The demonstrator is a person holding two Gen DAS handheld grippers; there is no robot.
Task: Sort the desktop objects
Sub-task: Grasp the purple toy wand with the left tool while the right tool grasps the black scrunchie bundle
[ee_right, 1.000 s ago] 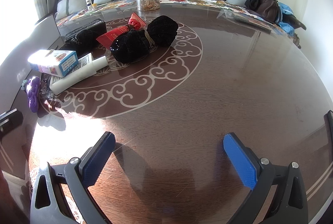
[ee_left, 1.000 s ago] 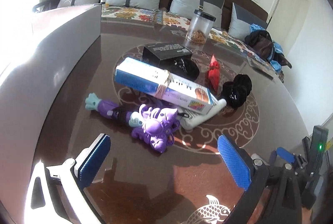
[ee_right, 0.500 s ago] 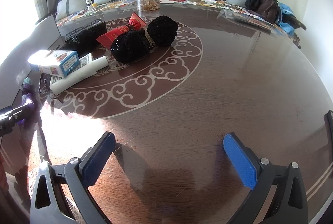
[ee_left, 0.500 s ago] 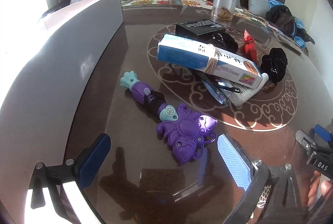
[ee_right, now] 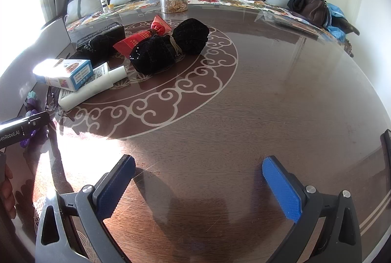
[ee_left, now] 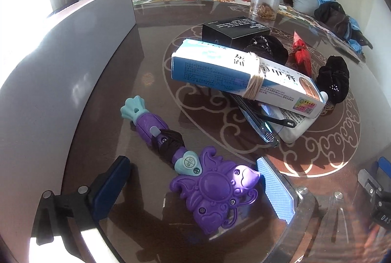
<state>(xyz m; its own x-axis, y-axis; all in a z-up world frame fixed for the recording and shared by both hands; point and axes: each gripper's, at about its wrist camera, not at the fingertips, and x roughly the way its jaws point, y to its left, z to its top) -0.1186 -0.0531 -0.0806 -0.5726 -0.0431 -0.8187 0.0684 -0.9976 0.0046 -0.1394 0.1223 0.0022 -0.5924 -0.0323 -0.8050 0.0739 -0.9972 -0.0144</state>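
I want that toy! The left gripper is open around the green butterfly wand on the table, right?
Not quite: the wand is purple, with only small teal bits. The left wrist view shows it. The rest holds: the left gripper is open, its blue pads either side of the wand's butterfly head, which lies on the table.

Purple toy wand [ee_left: 195,165] flat on table

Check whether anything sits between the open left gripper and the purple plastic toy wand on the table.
Nothing visible does. The left gripper is open, and the purple plastic toy wand already lies between its blue pads, the ornate head nearest. The blue-and-white carton lies further off.
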